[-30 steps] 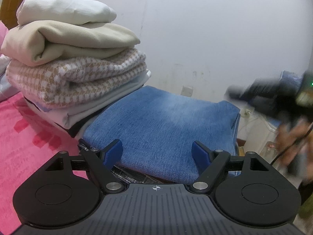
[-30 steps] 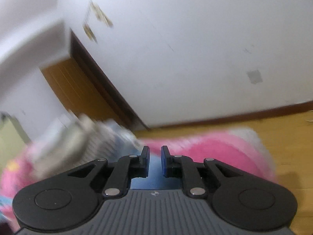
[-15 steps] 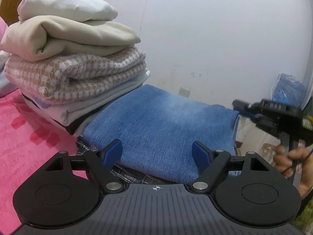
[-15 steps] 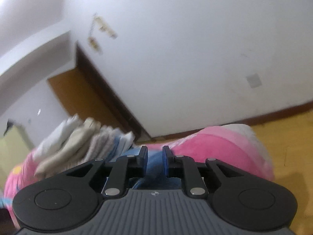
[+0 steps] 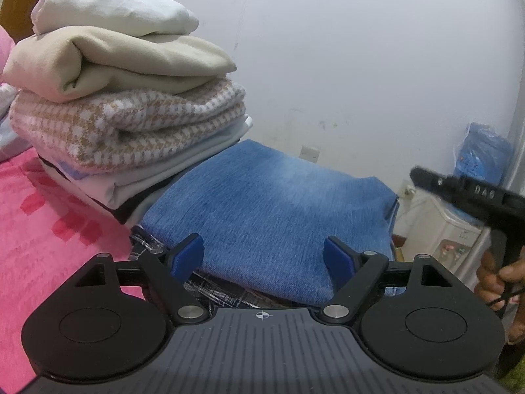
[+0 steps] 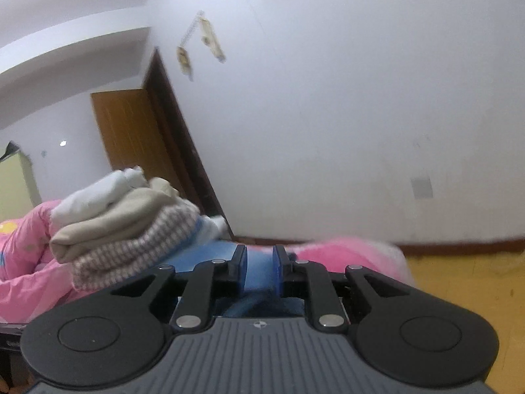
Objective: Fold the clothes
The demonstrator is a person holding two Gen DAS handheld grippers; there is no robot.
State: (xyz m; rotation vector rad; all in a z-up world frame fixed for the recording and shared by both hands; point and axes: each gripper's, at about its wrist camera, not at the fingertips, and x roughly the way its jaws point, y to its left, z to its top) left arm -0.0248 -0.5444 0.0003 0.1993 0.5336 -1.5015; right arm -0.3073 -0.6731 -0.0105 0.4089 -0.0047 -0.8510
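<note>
A folded blue denim garment lies on a pink bed cover, on top of a dark plaid garment. My left gripper is open, its blue pads wide apart at the denim's near edge, with nothing between them. A stack of folded clothes stands just left of the denim, white and beige on top and houndstooth below. My right gripper is shut to a narrow slit and holds nothing. It hangs in the air right of the denim, and shows in the left wrist view as the right gripper.
A person's hand holds the right gripper's handle. A blue plastic bag sits on a white appliance by the wall, beyond the bed's edge. In the right wrist view there are a wooden door and a wood floor.
The right gripper has swung round toward the stack and denim and steadied, its slit widening slightly. The left gripper has stayed open and nearly still.
</note>
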